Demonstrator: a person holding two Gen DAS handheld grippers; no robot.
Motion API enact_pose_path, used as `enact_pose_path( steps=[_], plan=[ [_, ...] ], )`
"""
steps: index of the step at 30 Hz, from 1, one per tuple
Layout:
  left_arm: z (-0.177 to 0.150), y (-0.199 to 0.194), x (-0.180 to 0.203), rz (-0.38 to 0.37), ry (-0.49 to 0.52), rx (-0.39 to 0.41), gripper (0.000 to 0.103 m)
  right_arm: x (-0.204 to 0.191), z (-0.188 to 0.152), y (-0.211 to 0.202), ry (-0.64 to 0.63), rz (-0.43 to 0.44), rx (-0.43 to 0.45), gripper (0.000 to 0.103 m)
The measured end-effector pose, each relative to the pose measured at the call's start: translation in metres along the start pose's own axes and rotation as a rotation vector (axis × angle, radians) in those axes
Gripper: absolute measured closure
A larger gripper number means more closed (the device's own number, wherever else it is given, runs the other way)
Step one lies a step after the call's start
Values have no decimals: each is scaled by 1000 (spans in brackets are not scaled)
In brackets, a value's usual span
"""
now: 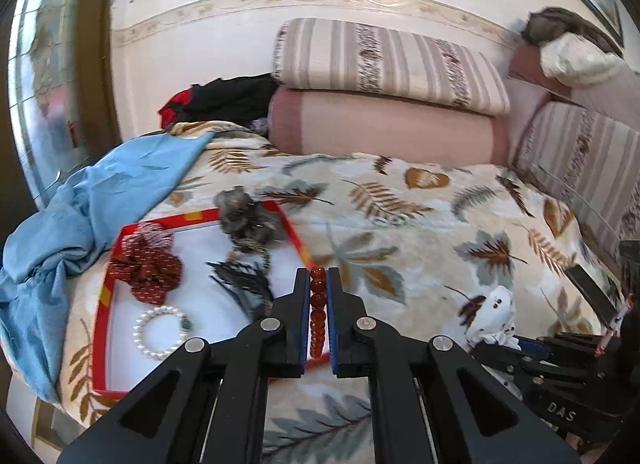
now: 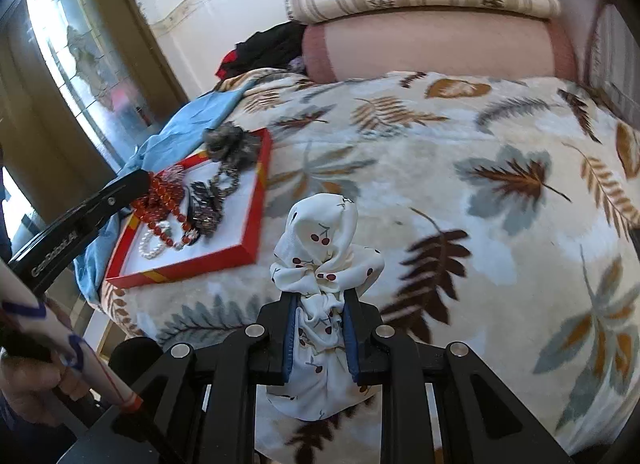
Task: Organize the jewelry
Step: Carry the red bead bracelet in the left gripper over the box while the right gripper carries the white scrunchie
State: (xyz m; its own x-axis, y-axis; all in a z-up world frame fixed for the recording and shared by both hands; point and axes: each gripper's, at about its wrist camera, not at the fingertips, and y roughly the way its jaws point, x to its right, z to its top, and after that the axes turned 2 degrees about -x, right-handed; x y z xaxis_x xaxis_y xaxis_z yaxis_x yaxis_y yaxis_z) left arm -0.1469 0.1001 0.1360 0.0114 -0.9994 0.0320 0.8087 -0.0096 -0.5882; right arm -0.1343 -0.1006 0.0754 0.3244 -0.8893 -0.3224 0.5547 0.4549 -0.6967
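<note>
On the bed's left side a red tray (image 1: 105, 306) holds a red fabric flower (image 1: 147, 266) and a pearl bracelet (image 1: 159, 331). Over it the left hand-held gripper (image 1: 319, 296) pinches a string of amber beads (image 1: 318, 310). Further right, the right hand-held gripper (image 2: 320, 316) clamps a white cherry-print scrunchie (image 2: 326, 260) above the leaf-patterned blanket (image 2: 480, 183).

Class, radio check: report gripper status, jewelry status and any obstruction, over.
Left gripper shut on red-orange bead strand over red-rimmed white tray. Right gripper shut on white cherry-print fabric scrunchie. Pearl bracelet in tray. No obstruction visible.
</note>
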Motion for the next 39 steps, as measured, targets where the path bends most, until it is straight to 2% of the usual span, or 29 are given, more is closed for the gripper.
enact_pose_path(
  steps=[17, 25, 39],
  plan=[
    [3, 9, -89, 107, -161, -1, 96, -80, 35, 36, -151, 67, -44, 81],
    [-2, 16, -117, 141, -205, -15, 96, -113, 48, 57, -202, 94, -64, 80],
    [-18, 41, -151, 195, -257, -68, 96, -143, 60, 101, -233, 114, -131, 79]
  ],
)
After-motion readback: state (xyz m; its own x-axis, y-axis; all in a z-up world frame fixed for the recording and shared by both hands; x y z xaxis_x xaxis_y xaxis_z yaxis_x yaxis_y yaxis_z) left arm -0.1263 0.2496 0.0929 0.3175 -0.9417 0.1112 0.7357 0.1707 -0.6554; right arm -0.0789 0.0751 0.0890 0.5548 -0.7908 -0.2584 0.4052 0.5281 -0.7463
